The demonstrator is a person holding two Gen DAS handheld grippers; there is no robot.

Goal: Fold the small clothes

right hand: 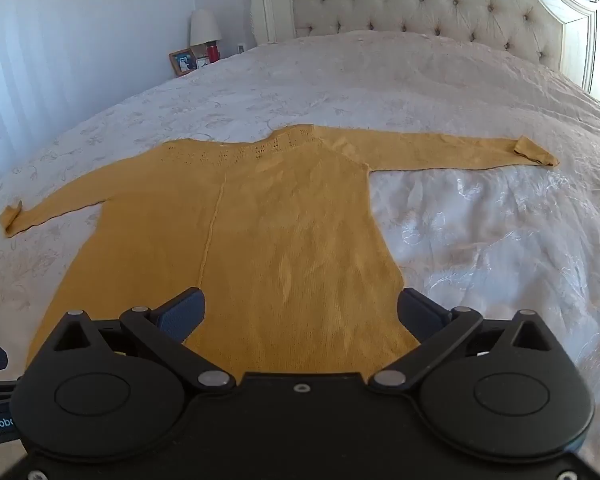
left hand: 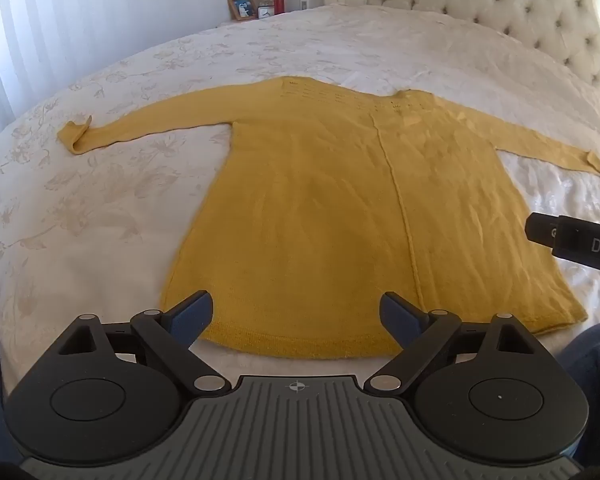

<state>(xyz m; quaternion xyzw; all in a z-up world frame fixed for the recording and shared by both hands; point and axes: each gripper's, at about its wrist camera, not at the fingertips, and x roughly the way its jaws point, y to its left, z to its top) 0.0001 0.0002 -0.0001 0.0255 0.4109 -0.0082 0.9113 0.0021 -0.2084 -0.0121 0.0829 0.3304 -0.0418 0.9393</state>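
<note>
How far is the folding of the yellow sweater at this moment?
Done: the mustard-yellow knitted sweater lies flat on the white floral bedspread, with both sleeves spread out. In hand: nothing; the left claw and right claw are open near the hem. Left: every fold, of the sleeves and of the body.

Mustard-yellow knit sweater (left hand: 332,208) spread flat on the bed (left hand: 340,40), unfolded, hem toward the foot edge, neckline with eyelet pattern toward the headboard, 2 long sleeves stretched out toward the side edges, cuffs turned back, 1 raised seam down the middle
</note>
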